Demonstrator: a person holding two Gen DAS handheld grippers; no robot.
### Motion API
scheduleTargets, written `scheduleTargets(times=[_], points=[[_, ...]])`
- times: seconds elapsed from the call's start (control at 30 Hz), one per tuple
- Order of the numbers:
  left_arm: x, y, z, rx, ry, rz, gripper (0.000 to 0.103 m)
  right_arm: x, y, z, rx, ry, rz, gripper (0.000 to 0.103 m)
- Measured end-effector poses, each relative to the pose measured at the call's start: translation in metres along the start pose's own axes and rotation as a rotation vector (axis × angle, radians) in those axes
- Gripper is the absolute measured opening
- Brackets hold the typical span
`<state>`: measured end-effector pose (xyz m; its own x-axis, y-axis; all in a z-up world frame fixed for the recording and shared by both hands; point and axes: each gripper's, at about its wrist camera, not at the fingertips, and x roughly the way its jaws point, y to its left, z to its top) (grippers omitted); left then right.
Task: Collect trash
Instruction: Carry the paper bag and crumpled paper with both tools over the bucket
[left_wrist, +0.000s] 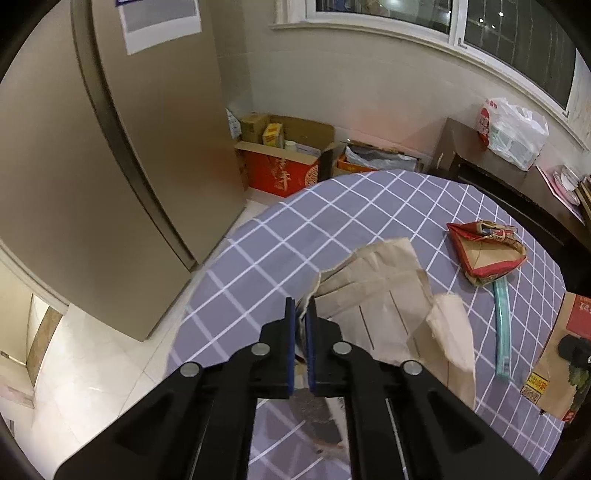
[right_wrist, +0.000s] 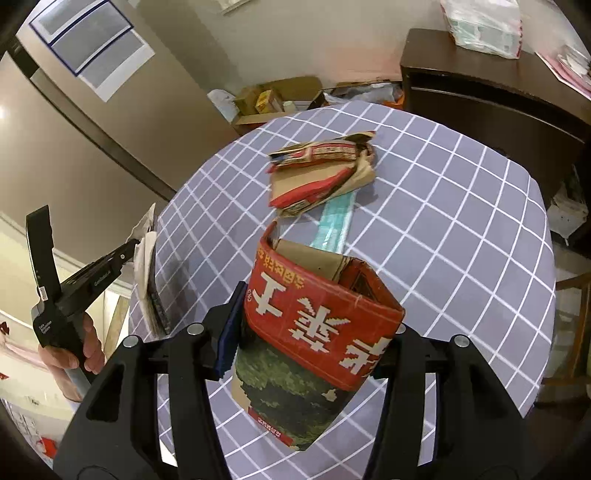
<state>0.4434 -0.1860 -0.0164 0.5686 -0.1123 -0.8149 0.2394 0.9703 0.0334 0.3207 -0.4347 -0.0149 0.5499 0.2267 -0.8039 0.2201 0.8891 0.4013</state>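
trash split three ways. left gripper (left_wrist: 302, 314) clamped on brown paper bag (left_wrist: 388, 295), bag fanning toward frame right, clear of desk (left_wrist: 258, 236). right gripper (right_wrist: 314, 328) pinching red printed carton (right_wrist: 321, 317) across its width, carton bottom centre of right view. loose pieces beyond: crushed red box (right_wrist: 317, 173) upper centre, teal strip (right_wrist: 332, 221) under its near edge, long axis running away from gripper; right gripper nearer. checked cloth. beyond: cardboard boxes (left_wrist: 284, 155), dark cabinet (right_wrist: 480, 92), window (left_wrist: 480, 29).

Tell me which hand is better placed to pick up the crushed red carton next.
Neither is free: the left gripper pinches brown paper, the right holds a red box. The carton lies nearer the right.
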Motion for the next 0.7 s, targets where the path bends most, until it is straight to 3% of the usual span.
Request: scheduleTargets(times=[0.4,0.7], points=[[-0.062,0.066,-0.027,-0.070,-0.075,0.077,0.002,-0.003,0.063,-0.021,-0.115,0.003,0.054,0.051],[-0.089,0.130,-0.061,-0.162,-0.080,0.146,0.002,0.010,0.127,-0.040,-0.236,0.034,0.091,0.051]])
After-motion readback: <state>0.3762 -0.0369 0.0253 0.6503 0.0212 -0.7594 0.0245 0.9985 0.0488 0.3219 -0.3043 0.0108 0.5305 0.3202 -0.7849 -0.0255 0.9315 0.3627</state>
